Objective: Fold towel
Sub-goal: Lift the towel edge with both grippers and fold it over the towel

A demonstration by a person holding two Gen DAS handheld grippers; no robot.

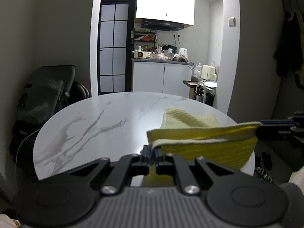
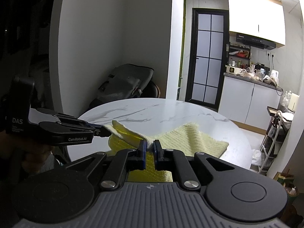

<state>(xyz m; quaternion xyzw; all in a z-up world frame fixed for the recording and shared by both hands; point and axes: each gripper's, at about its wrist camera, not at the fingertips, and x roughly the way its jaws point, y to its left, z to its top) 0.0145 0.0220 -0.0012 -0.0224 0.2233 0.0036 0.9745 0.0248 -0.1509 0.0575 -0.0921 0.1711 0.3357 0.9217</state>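
Observation:
A yellow towel (image 1: 205, 144) lies partly on the round white marble table (image 1: 98, 121), its near edge lifted. My left gripper (image 1: 152, 155) is shut on the towel's near left corner. My right gripper (image 2: 149, 146) is shut on the near right corner of the towel (image 2: 197, 138). The right gripper also shows at the right edge of the left wrist view (image 1: 275, 127), and the left gripper shows at the left of the right wrist view (image 2: 102, 131). The lifted edge stretches between them above the table (image 2: 152, 112). The far part of the towel rests flat on the table.
A dark bag on a chair (image 1: 47, 95) stands behind the table at the left. A kitchen counter (image 1: 161, 60) with clutter is beyond. A small rack with bottles (image 2: 273, 133) stands to the right of the table.

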